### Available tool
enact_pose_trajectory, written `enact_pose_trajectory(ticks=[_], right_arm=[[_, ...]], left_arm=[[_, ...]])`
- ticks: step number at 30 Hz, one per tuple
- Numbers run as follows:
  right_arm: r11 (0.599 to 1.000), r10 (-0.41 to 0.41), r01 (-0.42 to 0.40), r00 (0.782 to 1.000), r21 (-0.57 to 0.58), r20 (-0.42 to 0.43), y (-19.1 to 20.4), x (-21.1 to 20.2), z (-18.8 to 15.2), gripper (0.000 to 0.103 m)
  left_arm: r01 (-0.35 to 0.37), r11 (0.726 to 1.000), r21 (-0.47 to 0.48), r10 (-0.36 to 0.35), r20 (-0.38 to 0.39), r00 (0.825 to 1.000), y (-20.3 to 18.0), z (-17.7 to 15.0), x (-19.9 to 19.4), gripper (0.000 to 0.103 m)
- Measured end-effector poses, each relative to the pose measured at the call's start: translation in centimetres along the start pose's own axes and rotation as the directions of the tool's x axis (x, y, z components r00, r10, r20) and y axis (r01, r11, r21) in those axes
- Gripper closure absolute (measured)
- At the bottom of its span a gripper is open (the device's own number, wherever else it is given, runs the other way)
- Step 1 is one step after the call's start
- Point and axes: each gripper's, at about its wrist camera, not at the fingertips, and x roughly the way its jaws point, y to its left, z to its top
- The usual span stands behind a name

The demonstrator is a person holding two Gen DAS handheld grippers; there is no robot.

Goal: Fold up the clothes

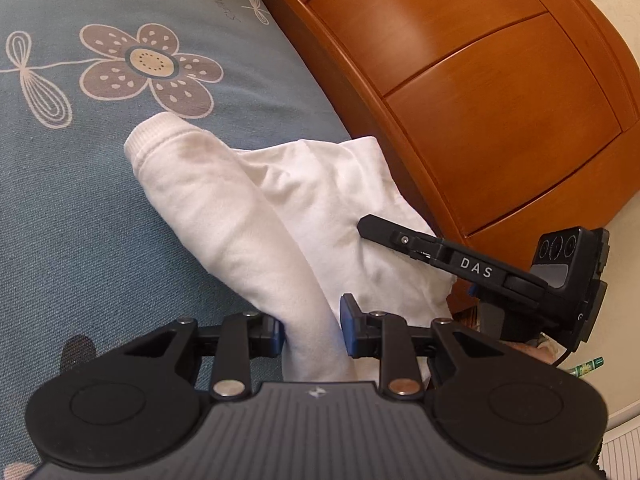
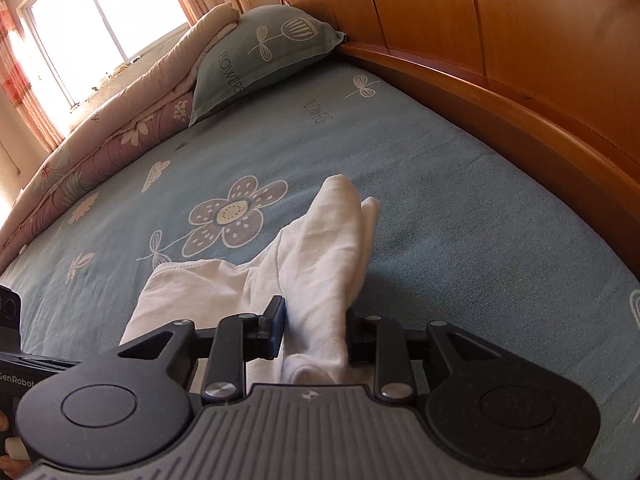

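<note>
A white garment (image 1: 224, 200) lies bunched on the blue flowered bedsheet (image 1: 72, 208), close to the wooden headboard. One long roll of it, ending in a ribbed cuff (image 1: 140, 140), runs back between the fingers of my left gripper (image 1: 312, 332), which is shut on the cloth. In the left wrist view my right gripper (image 1: 368, 230), marked DAS, reaches in from the right with its tip on the garment. In the right wrist view the white garment (image 2: 328, 240) stretches away as a narrow fold. My right gripper (image 2: 316, 332) is shut on its near end.
The wooden headboard (image 2: 500, 60) runs along the right side of the bed. A blue pillow (image 2: 260, 56) and a rolled floral quilt (image 2: 100, 140) lie at the far end under a bright window (image 2: 100, 20). Open sheet (image 2: 460, 200) surrounds the garment.
</note>
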Motion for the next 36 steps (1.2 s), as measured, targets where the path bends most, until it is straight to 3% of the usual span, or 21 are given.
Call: enact_pose_trajectory(ticks=[3,5,9,13,15,18,22,25,28,31,33,36], right_arm=[[1.0,-0.021,0.021,1.0,0.02,-0.003,-0.8,0.4,-0.4,0.065],[0.997,-0.057,0.057,0.998,0.044,0.01,-1.5,0.0,-0.7,0.056],[0.987,-0.146,0.14,0.986,0.074,0.084,-2.3,-2.4,-1.0,0.051],[0.997,-0.077,0.076,0.99,0.016,0.119,-0.5,-3.5,-1.4,0.049],[0.994,-0.084,0.09,0.992,-0.06,0.096,0.9,-2.6,-2.3,0.049],[0.985,-0.139,0.142,0.99,-0.096,0.034,0.7,-0.4,-3.5,0.048],[0.978,-0.168,0.175,0.983,-0.111,0.071,2.6,-1.6,-3.0,0.048],[0.967,-0.068,0.081,0.996,-0.242,0.063,7.0,-2.3,-3.0,0.043],[0.934,-0.09,0.075,0.995,-0.35,-0.029,10.3,-0.5,-4.6,0.043],[0.925,-0.129,0.096,0.989,-0.368,-0.066,10.7,1.7,-6.5,0.041],[0.929,-0.141,0.108,0.988,-0.353,-0.069,11.3,1.2,-5.8,0.04],[0.928,-0.112,0.099,0.994,-0.36,-0.013,12.8,-0.1,-4.2,0.035]], left_arm=[[-0.017,1.0,0.01,0.017,-0.028,0.999,0.5,-0.5,-0.2,0.078],[-0.046,0.999,0.028,0.048,-0.046,0.998,1.0,-0.9,-0.9,0.074],[-0.088,0.99,0.111,0.091,-0.023,0.996,1.8,-1.9,-4.6,0.063],[-0.173,0.961,0.216,0.171,0.028,0.985,2.2,-3.1,-8.3,0.056],[-0.207,0.95,0.234,0.203,0.043,0.978,2.6,-3.8,-9.5,0.055],[-0.237,0.947,0.218,0.231,0.055,0.971,3.9,-4.7,-10.9,0.05],[-0.276,0.941,0.196,0.268,0.071,0.961,5.7,-6.1,-12.9,0.048],[-0.295,0.937,0.188,0.283,0.089,0.955,6.2,-7.0,-14.3,0.046],[-0.296,0.939,0.177,0.282,0.099,0.954,6.5,-7.8,-15.2,0.042],[-0.282,0.943,0.177,0.268,0.1,0.958,6.6,-8.2,-15.8,0.041],[-0.279,0.942,0.185,0.264,0.103,0.959,6.6,-8.4,-16.2,0.041],[-0.277,0.942,0.192,0.257,0.123,0.959,6.7,-8.5,-16.7,0.04]])
